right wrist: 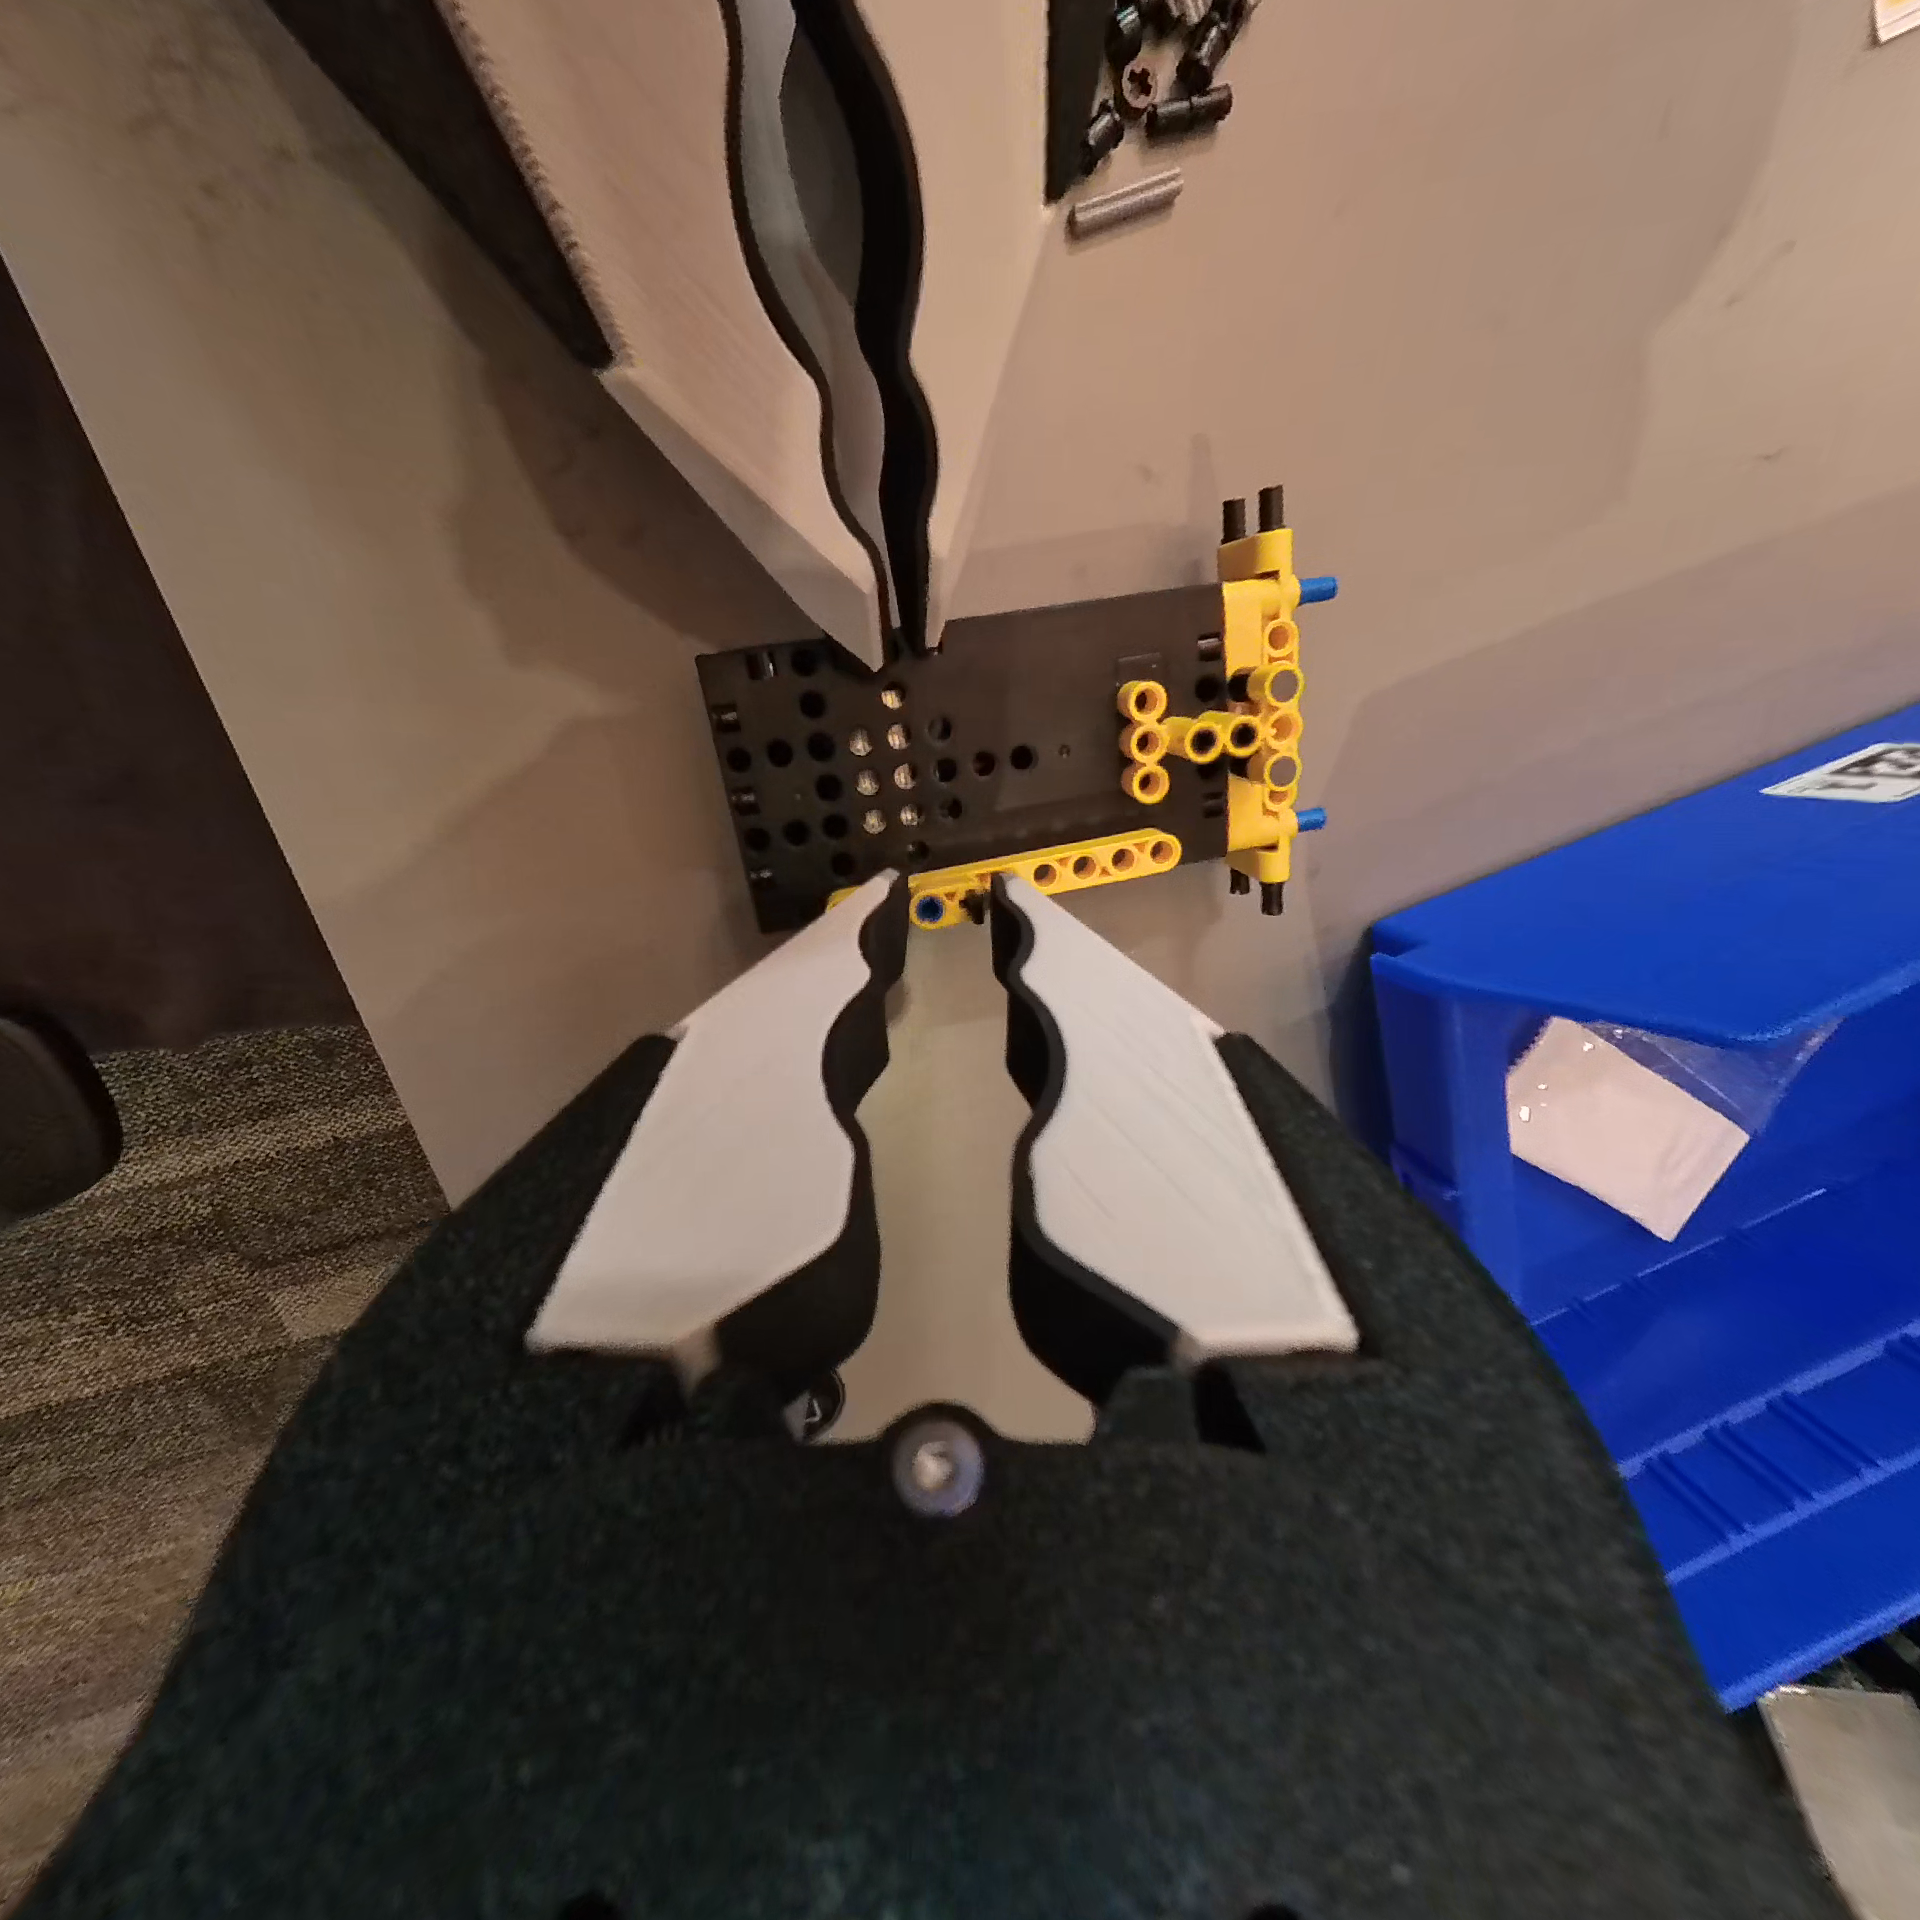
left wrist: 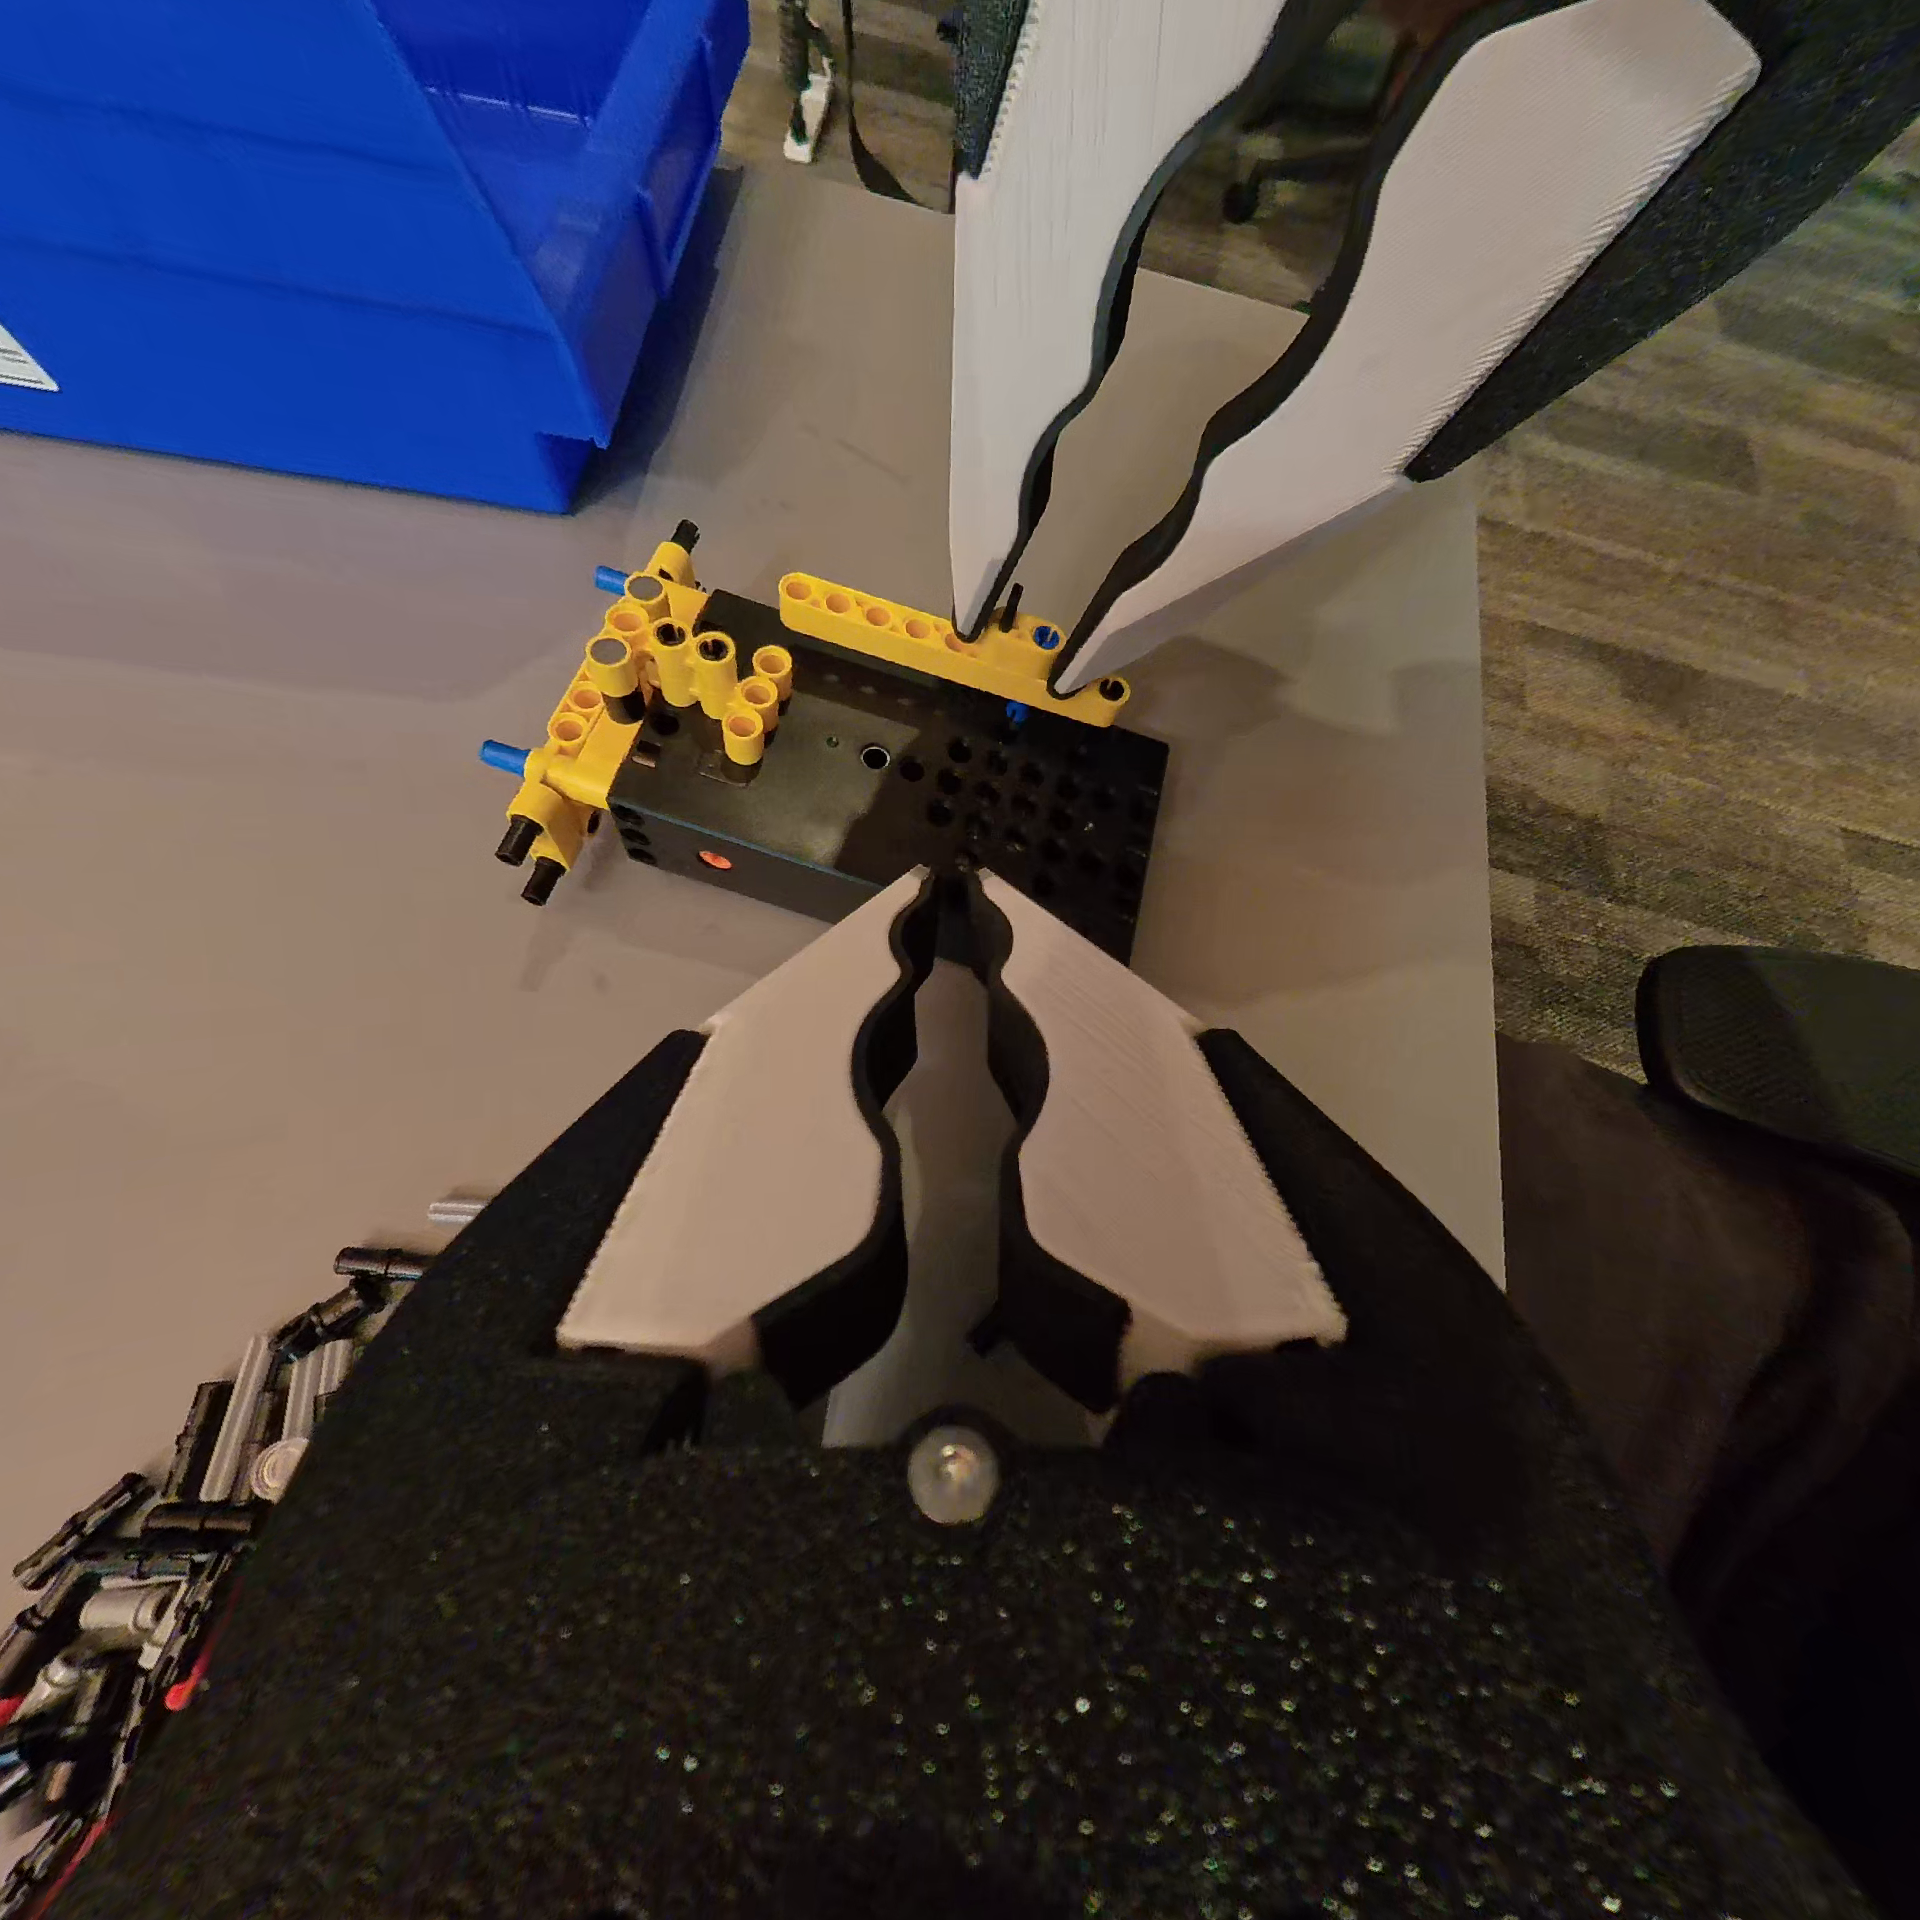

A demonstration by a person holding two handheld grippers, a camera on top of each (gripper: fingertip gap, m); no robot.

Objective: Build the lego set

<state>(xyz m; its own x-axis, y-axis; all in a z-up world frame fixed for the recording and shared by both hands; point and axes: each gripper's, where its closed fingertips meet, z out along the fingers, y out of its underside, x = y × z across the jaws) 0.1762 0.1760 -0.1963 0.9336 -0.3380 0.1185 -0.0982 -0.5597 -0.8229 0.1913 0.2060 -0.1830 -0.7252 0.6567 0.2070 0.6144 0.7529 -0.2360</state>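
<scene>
A black block with many holes [left wrist: 914, 800] lies flat on the gray table [left wrist: 260, 935]. A long yellow beam with holes [left wrist: 914, 634] lies along the far edge of the block, as the left wrist view sees it. A bunch of yellow pieces [left wrist: 644, 707] with blue and black pegs is stuck on one end of the block. The right gripper [right wrist: 940, 899] has its two tips on the yellow beam, one on each side of a small black peg [right wrist: 975, 906] and a blue pin [right wrist: 928, 911] in the beam. Its jaws are a little way apart, and I cannot tell if they squeeze anything. The left gripper [left wrist: 948, 878] has its tips at the near edge of the block, nearly closed with just a thin gap, maybe pinching the edge. Beyond the yellow pieces stands a big blue bin [left wrist: 312, 229]. On the left gripper's side of the block lies a pile of small black and gray parts [left wrist: 156, 1538].
</scene>
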